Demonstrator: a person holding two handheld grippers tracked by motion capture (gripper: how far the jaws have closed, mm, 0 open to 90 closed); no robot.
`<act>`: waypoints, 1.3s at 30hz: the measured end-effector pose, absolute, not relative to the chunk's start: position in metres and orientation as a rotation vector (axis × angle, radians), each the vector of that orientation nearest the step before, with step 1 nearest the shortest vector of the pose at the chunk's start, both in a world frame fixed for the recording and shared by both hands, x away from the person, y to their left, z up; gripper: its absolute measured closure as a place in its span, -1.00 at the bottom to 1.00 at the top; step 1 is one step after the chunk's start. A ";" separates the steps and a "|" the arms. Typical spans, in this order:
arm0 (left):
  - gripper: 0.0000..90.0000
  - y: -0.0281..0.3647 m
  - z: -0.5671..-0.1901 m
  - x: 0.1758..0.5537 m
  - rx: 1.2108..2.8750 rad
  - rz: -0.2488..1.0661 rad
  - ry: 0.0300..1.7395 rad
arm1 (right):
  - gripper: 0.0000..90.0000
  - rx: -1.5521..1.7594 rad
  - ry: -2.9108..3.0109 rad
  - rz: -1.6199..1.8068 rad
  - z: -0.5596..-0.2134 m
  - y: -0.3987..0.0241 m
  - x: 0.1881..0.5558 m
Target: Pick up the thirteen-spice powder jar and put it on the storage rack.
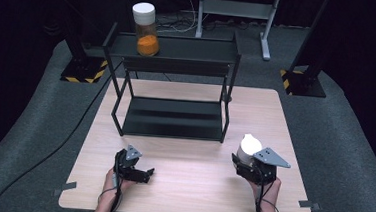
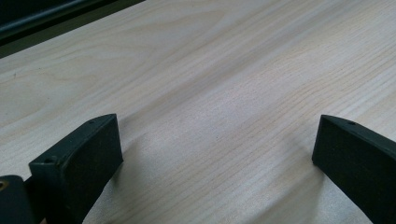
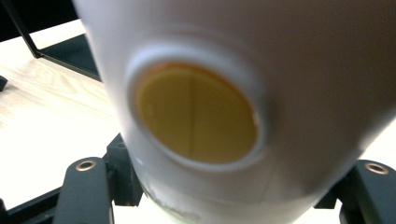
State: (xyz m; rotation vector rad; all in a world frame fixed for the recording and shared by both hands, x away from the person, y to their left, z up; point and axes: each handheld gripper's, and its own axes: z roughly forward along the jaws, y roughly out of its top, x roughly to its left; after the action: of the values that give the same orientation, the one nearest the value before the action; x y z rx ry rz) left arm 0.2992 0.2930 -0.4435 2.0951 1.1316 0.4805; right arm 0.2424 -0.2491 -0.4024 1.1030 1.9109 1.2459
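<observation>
**Count on the tabletop: two containers, one rack, two grippers**

I count one wooden tabletop (image 1: 179, 195). On it I see one black rack (image 1: 175, 85) with two shelves. I count two containers: one jar of orange powder (image 1: 146, 29) with a white lid, and one white bottle (image 1: 247, 147). I have two grippers, the left gripper (image 1: 143, 174) and the right gripper (image 1: 239, 162), with two black fingers (image 2: 84, 158) each.

A black shelf rack (image 1: 172, 117) stands on the table (image 1: 185, 181) (orange-filled jar (image 1: 145, 29) on top).
</observation>
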 end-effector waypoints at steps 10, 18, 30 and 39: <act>-0.98 0.293 -0.444 0.299 2.095 0.481 1.132 | -0.33 1.077 1.939 1.265 -0.394 -0.242 0.256; -0.98 0.293 -0.444 0.299 2.094 0.480 1.132 | -0.33 1.033 1.964 1.277 -0.387 -0.235 0.266; -0.98 0.293 -0.444 0.299 2.094 0.480 1.132 | -0.33 0.984 1.992 1.284 -0.374 -0.221 0.284; -0.98 0.293 -0.443 0.299 2.094 0.481 1.133 | -0.33 0.961 1.996 1.299 -0.366 -0.214 0.297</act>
State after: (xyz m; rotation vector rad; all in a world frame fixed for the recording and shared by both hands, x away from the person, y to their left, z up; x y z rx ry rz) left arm 0.2991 0.2929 -0.4435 2.0944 1.1328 0.4809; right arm 0.2968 -0.2137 -0.3662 0.9611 1.9961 1.2988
